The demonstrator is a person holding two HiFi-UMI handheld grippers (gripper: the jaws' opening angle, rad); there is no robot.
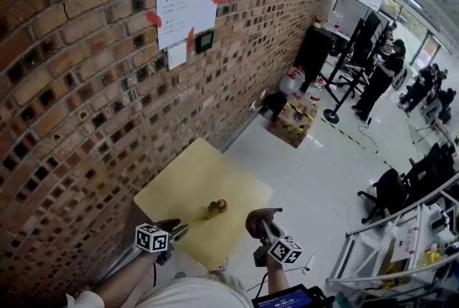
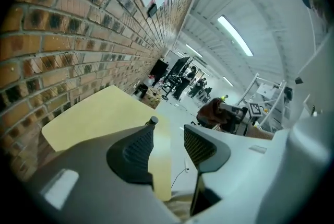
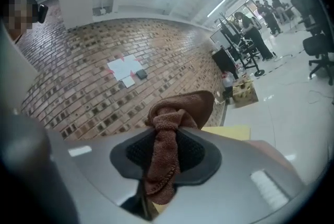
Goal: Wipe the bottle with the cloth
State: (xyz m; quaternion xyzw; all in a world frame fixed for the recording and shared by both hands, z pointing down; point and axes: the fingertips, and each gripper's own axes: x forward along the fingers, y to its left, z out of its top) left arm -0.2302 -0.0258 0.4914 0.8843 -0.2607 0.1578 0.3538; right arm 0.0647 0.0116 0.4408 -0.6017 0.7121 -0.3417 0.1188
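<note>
The cloth (image 3: 168, 157), a brown towelling piece, is clenched between the jaws of the right gripper (image 3: 166, 137), with a bunched fold standing above the tips and a tail hanging below; the jaws of the left gripper (image 2: 168, 131) are held apart with nothing between them, only the table's edge and the floor being seen through the gap; the bottle (image 1: 217, 208), small and amber with a dark cap, is left standing upright by itself on the table (image 1: 188, 174) near its front edge, between the two grippers but touched by neither; in the left gripper view only its cap is seen, just beyond the left jaw's tip; no contact of cloth and bottle is shown, so the wipe is judged not to be under way at this moment, and whether the bottle has been wiped cannot be read from its surface; if it has not, the bottle is yet to be steadied and the cloth brought onto it; the table is a pale yellow square set against a brick wall (image 1: 72, 91), on which white sheets (image 1: 185, 11) are taped; beyond it a glossy white floor (image 1: 315, 163) is seen, with a cardboard box (image 1: 294, 124), a black office chair (image 1: 391, 192), and people standing among stands at the far end.
</note>
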